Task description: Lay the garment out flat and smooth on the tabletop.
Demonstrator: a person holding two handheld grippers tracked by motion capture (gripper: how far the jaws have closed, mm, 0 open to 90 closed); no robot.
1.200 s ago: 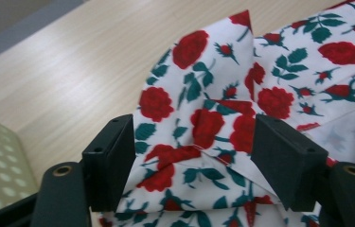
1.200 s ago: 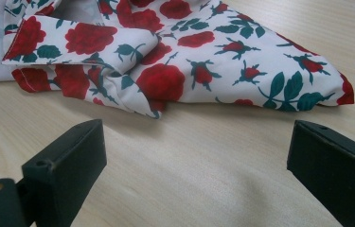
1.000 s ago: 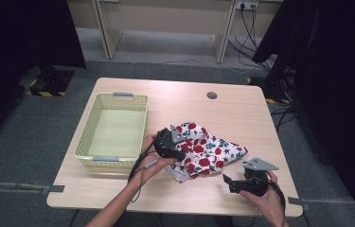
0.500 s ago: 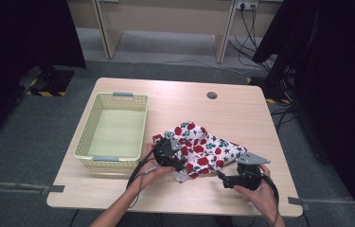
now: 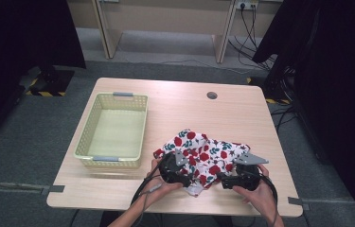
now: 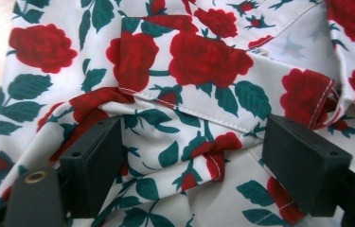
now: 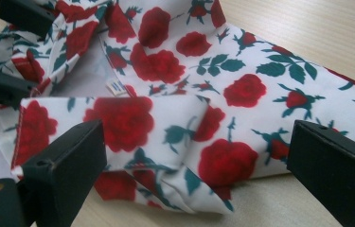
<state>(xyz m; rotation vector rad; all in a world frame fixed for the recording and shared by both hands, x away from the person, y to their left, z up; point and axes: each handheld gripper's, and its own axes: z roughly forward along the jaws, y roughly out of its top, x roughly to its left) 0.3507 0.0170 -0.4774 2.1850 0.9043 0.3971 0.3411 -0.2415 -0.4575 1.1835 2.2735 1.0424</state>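
The light wooden table (image 5: 184,113) carries a pale yellow perforated plastic basket (image 5: 113,130) on its left. To the basket's right, at the near edge, lies a crumpled white cloth printed with red roses and green leaves (image 5: 203,153). The left gripper (image 6: 191,156) has just been widening, jaws spread over a rumpled fold. The right gripper (image 7: 196,158) stands spread around the cloth's folded edge, not pinching.
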